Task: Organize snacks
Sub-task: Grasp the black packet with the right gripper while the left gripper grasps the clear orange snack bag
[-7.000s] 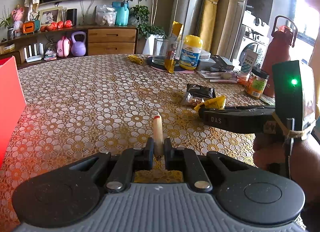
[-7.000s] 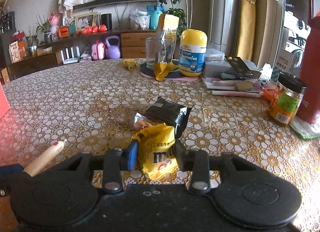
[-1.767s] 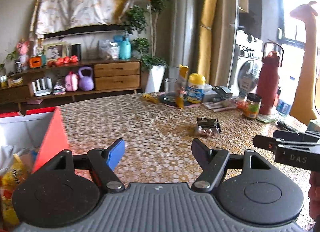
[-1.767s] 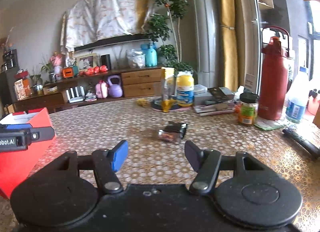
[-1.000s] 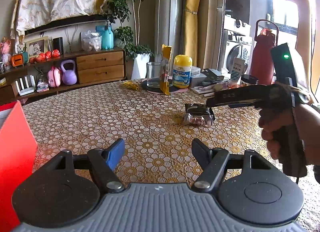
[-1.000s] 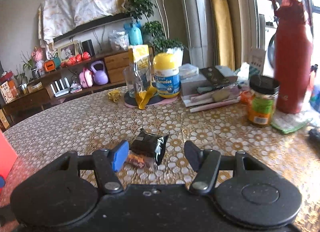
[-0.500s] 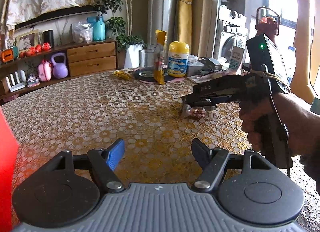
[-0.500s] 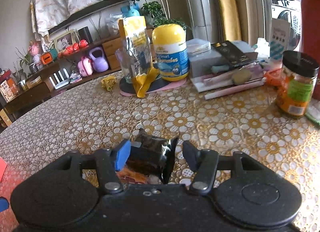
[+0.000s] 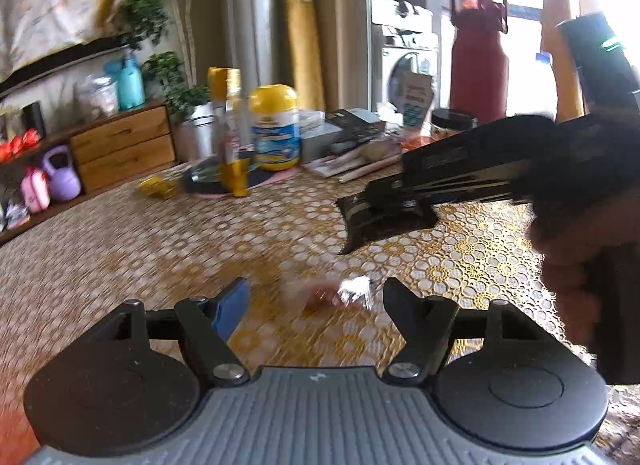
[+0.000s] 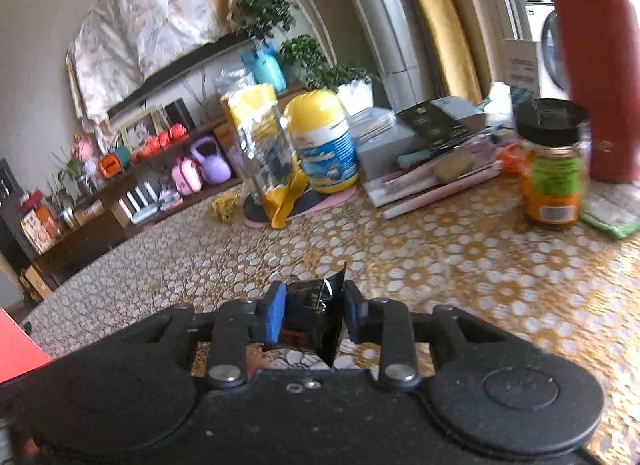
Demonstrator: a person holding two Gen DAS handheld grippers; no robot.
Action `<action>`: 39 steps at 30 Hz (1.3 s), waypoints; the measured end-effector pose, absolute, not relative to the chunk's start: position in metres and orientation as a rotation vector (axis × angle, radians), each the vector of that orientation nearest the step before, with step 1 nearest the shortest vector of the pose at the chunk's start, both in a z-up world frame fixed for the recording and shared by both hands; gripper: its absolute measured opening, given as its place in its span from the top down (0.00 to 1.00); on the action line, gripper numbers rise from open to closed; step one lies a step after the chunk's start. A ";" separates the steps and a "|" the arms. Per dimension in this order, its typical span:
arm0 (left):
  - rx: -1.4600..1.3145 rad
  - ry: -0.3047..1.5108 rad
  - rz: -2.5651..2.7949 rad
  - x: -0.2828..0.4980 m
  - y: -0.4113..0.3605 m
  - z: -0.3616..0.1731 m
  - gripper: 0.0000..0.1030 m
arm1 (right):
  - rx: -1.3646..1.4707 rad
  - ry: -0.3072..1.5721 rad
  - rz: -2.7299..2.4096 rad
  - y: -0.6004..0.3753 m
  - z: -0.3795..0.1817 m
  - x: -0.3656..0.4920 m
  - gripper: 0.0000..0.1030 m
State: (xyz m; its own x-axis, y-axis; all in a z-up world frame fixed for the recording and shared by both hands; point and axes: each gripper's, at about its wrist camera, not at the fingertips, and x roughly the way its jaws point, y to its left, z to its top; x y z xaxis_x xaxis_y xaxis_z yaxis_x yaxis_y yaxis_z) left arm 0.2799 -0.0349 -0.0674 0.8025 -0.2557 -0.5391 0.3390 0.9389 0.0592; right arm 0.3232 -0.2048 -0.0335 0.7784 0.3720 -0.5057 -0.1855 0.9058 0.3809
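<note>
Living-room table [image 9: 120,249] with a gold flower-pattern cloth; sideboard and plants behind, supplies clustered at the far edge.

Right gripper [image 10: 312,315]: jaws are now together on the black snack packet [image 10: 310,321], pads pressing its two sides. A second ago the same jaws stood wide with the packet lying flat on the cloth between them. In the left wrist view the packet [image 9: 384,217] hangs under the right gripper [image 9: 360,201], one corner drooping toward the cloth; whether it has fully left the table I cannot tell.

Left gripper [image 9: 316,305]: jaws apart, nothing clamped. Just ahead of its fingertips, between them, lies the small clear-wrapped snack [image 9: 340,291], blurred, foil end bright. A second ago that snack sat well ahead of this gripper, tucked against the black packet; the left gripper has closed in on it.

Red box [image 10: 16,349]: one corner shows at far left of the right gripper.

Judgement: black packet secured, ready to carry to the red box. Clear-wrapped snack is the last loose item; left jaws are lined up but not yet closed.

Yellow-lidded gummies bottle [image 10: 324,141] and orange jar [image 10: 554,173]: beyond both grippers, untouched.
</note>
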 end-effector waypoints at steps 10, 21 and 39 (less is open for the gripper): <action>0.189 0.646 -0.295 0.316 -0.059 -0.090 0.29 | 0.407 0.573 0.286 -0.248 -0.030 0.296 0.72; 0.134 0.627 -0.302 0.315 -0.060 -0.092 0.66 | 0.449 0.570 0.299 -0.255 -0.036 0.288 0.72; 0.089 0.560 -0.270 0.259 -0.037 -0.053 0.71 | 0.427 0.575 0.308 -0.243 -0.026 0.261 0.72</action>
State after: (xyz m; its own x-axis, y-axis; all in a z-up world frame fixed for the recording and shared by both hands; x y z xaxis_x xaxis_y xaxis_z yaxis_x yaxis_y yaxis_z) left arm 0.2587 -0.0366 -0.0526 0.8133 -0.2284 -0.5352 0.2765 0.9610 0.0101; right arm 0.2610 -0.2429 -0.0262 0.7978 0.3943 -0.4560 -0.1611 0.8683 0.4691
